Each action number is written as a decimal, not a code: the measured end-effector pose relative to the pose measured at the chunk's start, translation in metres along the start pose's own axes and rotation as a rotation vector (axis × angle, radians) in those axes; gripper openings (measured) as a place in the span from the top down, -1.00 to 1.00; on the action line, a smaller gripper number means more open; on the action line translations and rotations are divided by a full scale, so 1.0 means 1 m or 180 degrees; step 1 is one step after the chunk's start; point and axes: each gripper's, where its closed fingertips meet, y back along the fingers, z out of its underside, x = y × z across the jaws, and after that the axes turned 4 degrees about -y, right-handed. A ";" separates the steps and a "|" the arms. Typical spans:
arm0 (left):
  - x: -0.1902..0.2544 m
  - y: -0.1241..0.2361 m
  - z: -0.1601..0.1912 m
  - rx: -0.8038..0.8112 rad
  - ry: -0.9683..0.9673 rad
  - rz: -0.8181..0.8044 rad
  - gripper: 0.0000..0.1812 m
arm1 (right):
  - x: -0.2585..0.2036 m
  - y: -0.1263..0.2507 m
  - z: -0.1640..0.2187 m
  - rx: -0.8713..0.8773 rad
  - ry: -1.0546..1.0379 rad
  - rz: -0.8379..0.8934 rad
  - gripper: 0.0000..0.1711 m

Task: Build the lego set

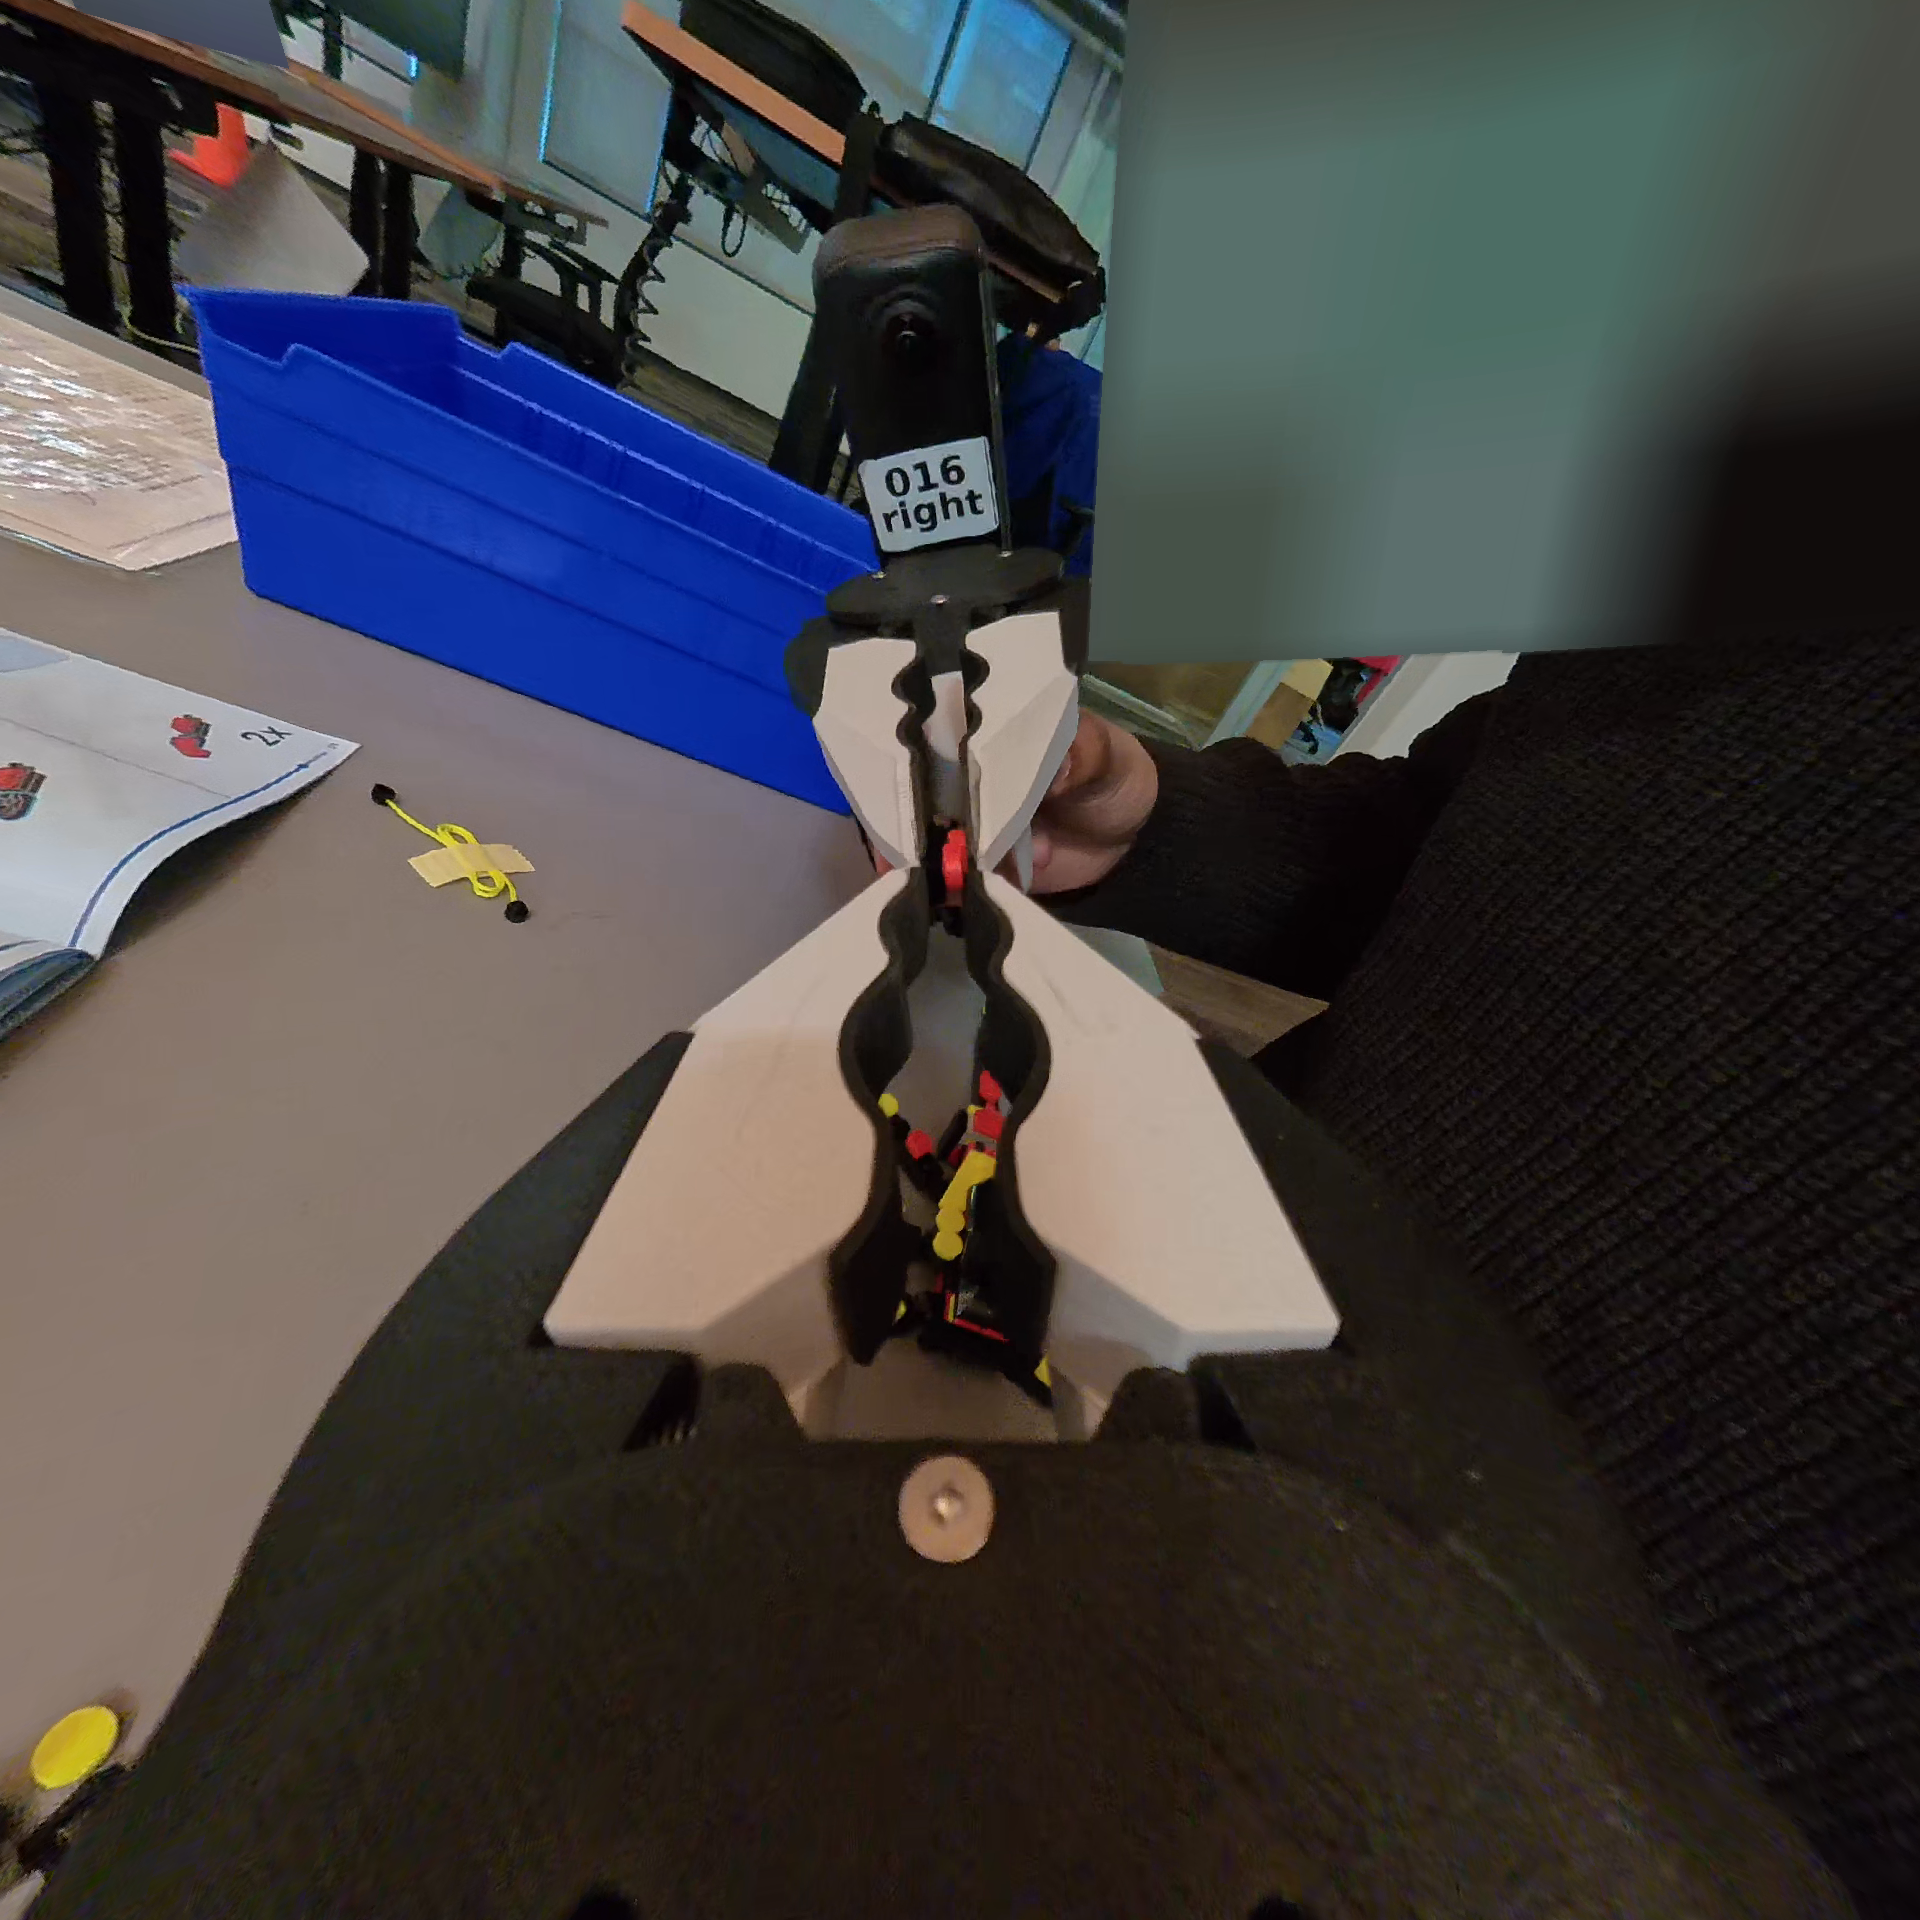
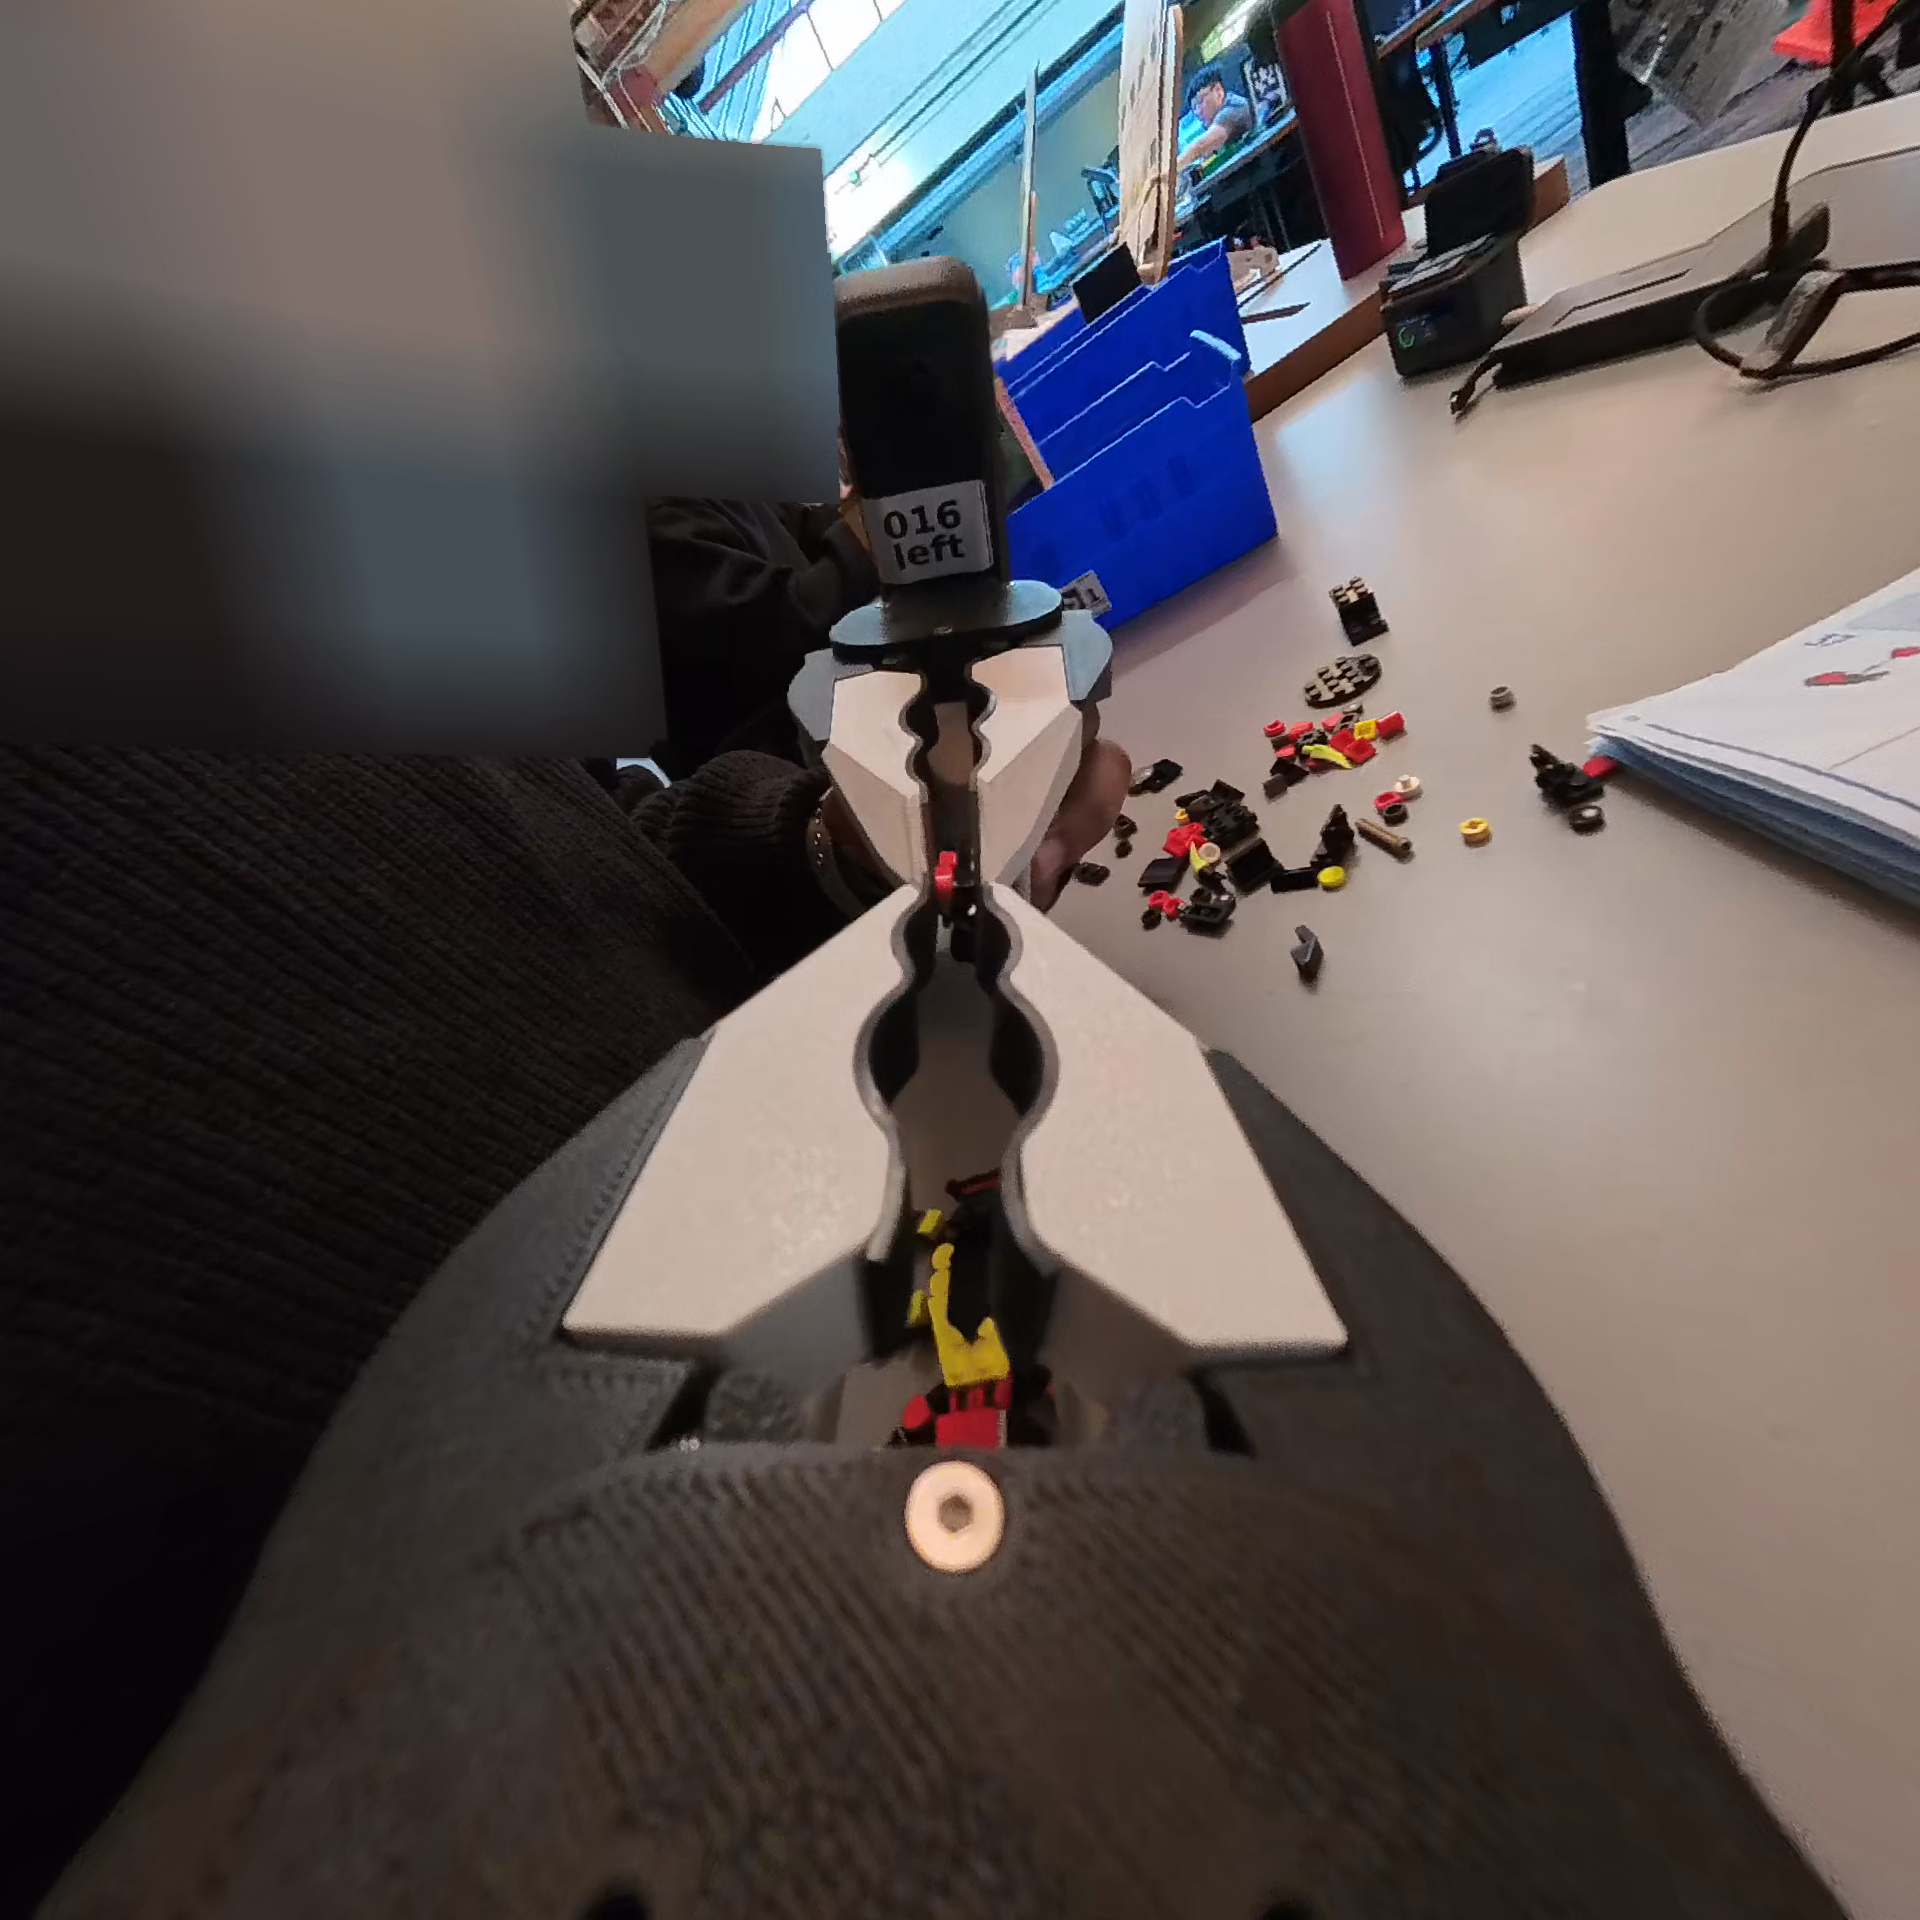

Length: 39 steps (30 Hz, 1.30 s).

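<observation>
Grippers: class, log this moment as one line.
left gripper, right gripper: tip to tip | red piece: between tips | loose pieces: on table

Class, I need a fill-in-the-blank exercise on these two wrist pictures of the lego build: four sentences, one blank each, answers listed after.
1. The two claws meet tip to tip around a small ____ lego piece.
2. The bin behind the right claw is ____.
3. The loose lego pieces lie on the ____.
4. The cord is held under a strip of ____.

Answers: red; blue; table; tape
</observation>
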 end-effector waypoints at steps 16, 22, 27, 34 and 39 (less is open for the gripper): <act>-0.007 0.003 -0.004 0.0202 0.0596 0.0198 0.96 | 0.006 -0.002 -0.005 0.0163 -0.0122 0.0040 0.95; -0.016 0.010 -0.015 0.0549 0.1280 0.0382 0.96 | 0.010 0.007 -0.009 0.0243 0.0270 0.0160 0.50; -0.024 0.006 0.002 0.0424 0.2201 0.0536 0.96 | 0.013 0.010 -0.009 -0.0011 0.1683 0.0908 0.61; -0.017 -0.001 0.008 0.0335 0.2507 0.0756 0.95 | 0.024 0.000 0.012 -0.0591 0.2359 0.1356 0.81; -0.015 -0.002 0.011 0.0252 0.2502 0.0742 0.95 | 0.021 0.001 0.010 -0.0596 0.2474 0.1355 0.92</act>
